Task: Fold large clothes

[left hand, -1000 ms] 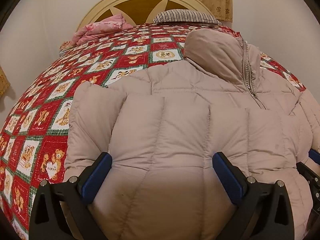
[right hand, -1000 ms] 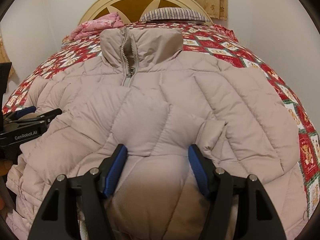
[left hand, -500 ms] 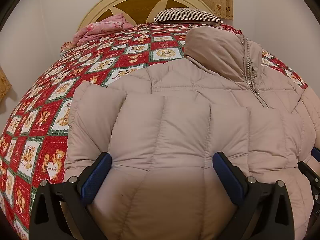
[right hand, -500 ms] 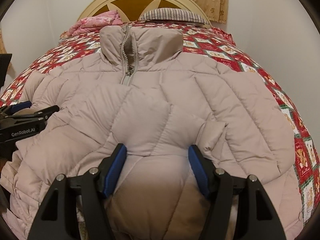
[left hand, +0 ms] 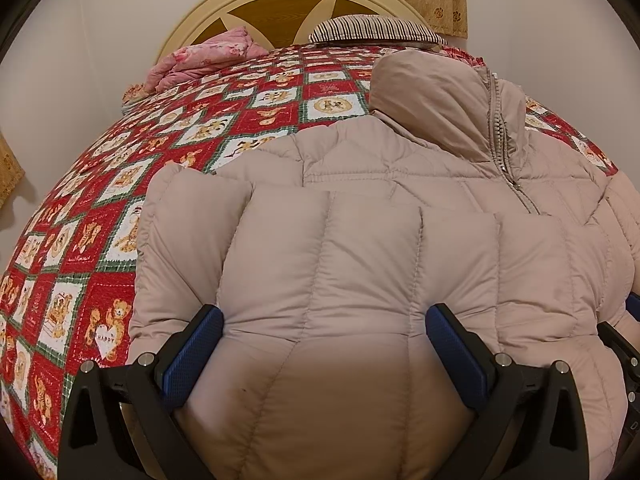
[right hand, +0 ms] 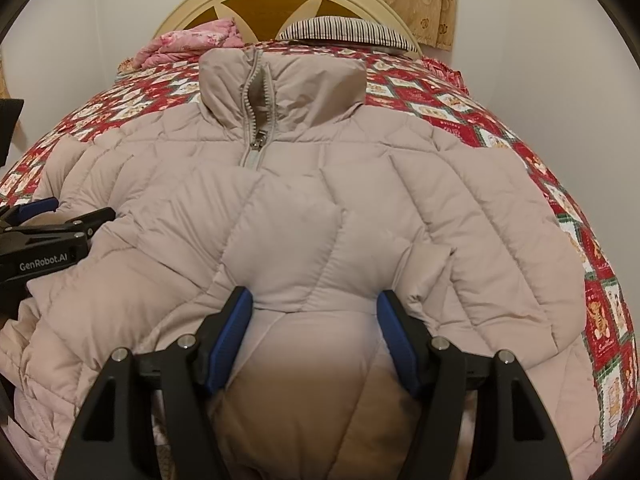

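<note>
"GenRobot.AI" stands in white letters on the black body of the left gripper (right hand: 48,220), well left of the right gripper's fingers. "HAPPY" stands on a white heart on the bedspread (left hand: 105,340), just left of the left gripper's left finger.

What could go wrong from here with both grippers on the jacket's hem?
The left gripper and right gripper each pinch thick puffy fabric of the jacket, which could slip out during the lift. The collar stands upright and may crumple under the fold. The jacket might drag the quilt.
</note>
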`<state>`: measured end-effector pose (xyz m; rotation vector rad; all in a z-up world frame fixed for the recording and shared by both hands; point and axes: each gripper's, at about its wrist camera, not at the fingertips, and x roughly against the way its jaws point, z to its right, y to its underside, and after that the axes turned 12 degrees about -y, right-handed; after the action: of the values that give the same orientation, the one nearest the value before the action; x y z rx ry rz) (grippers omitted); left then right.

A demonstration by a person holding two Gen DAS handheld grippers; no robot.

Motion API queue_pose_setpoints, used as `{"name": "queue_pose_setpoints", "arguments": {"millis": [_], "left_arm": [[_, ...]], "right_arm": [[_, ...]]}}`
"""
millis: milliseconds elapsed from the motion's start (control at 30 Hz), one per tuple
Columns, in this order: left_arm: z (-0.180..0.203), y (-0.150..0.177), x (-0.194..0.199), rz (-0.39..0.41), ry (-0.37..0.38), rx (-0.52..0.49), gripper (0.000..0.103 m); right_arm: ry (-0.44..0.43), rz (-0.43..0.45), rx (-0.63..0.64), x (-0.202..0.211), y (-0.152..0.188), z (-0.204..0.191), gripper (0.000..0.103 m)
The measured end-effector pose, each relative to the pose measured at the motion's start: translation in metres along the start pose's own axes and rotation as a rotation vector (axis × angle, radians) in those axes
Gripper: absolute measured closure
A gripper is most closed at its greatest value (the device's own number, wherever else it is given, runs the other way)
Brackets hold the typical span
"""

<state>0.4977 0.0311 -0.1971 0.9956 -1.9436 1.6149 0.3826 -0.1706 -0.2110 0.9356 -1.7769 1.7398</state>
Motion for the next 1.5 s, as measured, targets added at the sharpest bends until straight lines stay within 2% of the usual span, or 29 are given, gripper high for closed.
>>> {"name": "queue_pose_setpoints", "arguments": {"millis": [133,233,300,333,400,433,567,633,733,867,967,1033,1100,1233,1300,1433,1500], "left_arm": [[-0.007,-0.004,0.0,-0.018,0.04,0.021,0.001],[-0.007,-0.008,0.012,-0.025,0.021,0.013,0.001],[-0.01,-0.012,0.033,0.007,0.051,0.042,0.001],[-0.012,-0.015,0.049,0.048,0.094,0.062,0.001],[-0.005,-0.022,0.072,0.106,0.141,0.048,0.001],[0.002,-0.024,0.076,0.119,0.135,0.025,0.001],[0.035,-0.02,0.056,0.082,0.056,-0.08,0.001],[0.042,-0.009,0.037,0.046,0.033,-0.096,0.001],[0.031,-0.001,0.022,0.029,0.095,-0.017,0.001],[0.032,0.001,0.021,0.029,0.089,-0.012,0.001],[0.034,0.001,0.018,0.023,0.083,-0.013,0.001],[0.034,0.001,0.019,0.024,0.088,-0.007,0.001],[0.034,0.002,0.02,0.026,0.094,-0.001,0.001],[0.032,0.003,0.02,0.028,0.104,0.01,0.001],[0.032,0.003,0.02,0.028,0.106,0.013,0.001],[0.032,0.003,0.019,0.028,0.106,0.014,0.001],[0.031,0.003,0.019,0.028,0.109,0.017,0.001]], "right_arm": [[0.007,0.002,0.002,0.0,0.0,-0.001,0.036],[0.012,0.001,0.005,0.0,0.0,-0.002,0.035],[0.009,0.003,0.002,0.0,0.0,-0.002,0.035],[0.007,0.004,0.001,0.0,0.0,-0.002,0.035],[-0.002,0.008,-0.006,0.0,0.001,-0.001,0.035],[-0.005,0.009,-0.007,0.001,0.001,-0.001,0.035],[-0.016,0.014,-0.014,0.002,0.001,0.001,0.035],[-0.023,0.018,-0.02,0.002,0.002,0.003,0.035],[-0.034,0.022,-0.026,0.004,0.002,0.004,0.034],[-0.103,-0.003,-0.048,0.01,-0.005,0.012,0.033],[-0.165,-0.015,-0.075,0.022,-0.029,0.021,0.031],[-0.165,0.003,-0.064,0.028,-0.051,0.024,0.026],[-0.165,0.021,-0.078,0.025,-0.089,0.034,0.022],[-0.105,0.035,-0.16,-0.004,-0.152,0.057,0.022],[-0.111,0.028,-0.215,-0.026,-0.185,0.069,0.021],[-0.125,-0.05,-0.301,-0.069,-0.214,0.084,0.021],[-0.095,-0.108,-0.304,-0.09,-0.216,0.088,0.024]]}}
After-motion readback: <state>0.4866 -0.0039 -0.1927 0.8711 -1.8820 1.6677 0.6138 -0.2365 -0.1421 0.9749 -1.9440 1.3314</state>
